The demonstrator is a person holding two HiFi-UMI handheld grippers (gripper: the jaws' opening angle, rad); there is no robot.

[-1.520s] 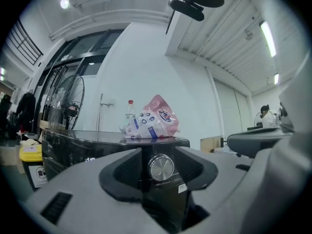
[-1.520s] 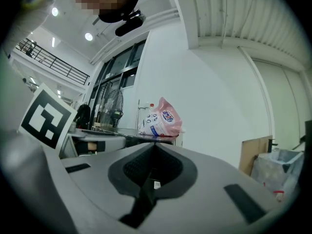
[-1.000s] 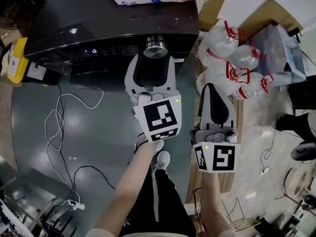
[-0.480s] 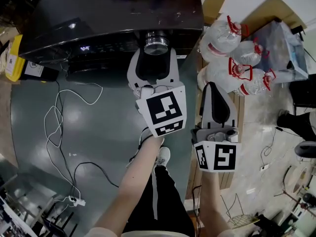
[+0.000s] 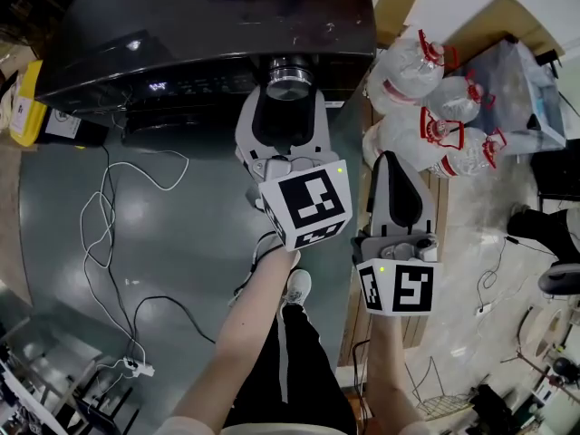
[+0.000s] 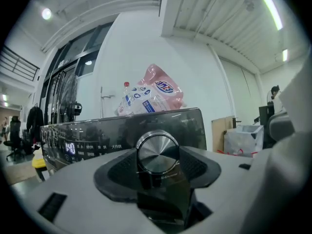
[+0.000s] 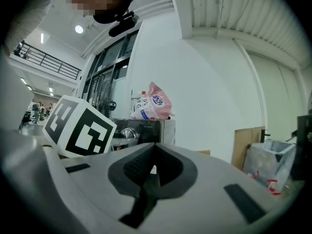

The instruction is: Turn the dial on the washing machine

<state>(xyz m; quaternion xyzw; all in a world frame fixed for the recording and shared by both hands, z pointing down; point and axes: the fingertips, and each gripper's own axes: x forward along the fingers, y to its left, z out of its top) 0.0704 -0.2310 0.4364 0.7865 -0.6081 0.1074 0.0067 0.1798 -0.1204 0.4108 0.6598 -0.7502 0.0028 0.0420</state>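
Chrome dial (image 6: pixel 157 153) sits between the closing jaws of the left tool (image 5: pixel 286 98), which touch its rim; its lower edge is hidden. The right tool (image 5: pixel 392 159) is pressed together, empty.

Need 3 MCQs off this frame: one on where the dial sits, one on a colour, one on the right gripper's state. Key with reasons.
1. Where is the dial?
A. between the left gripper's jaws
B. between the right gripper's jaws
C. lying on the floor

2. What colour is the bag on top of the washing machine?
A. green and black
B. pink and white
C. all yellow

3. The right gripper's jaws are:
A. wide apart
B. closed on a bottle
C. together, nothing held

Key:
1 A: the left gripper view shows the dial between that gripper's jaws, which are closing, with the pads at its sides.
2 B: both gripper views show a pink-and-white pack on the dark machine.
3 C: the right gripper view shows the pads meeting with nothing between them.
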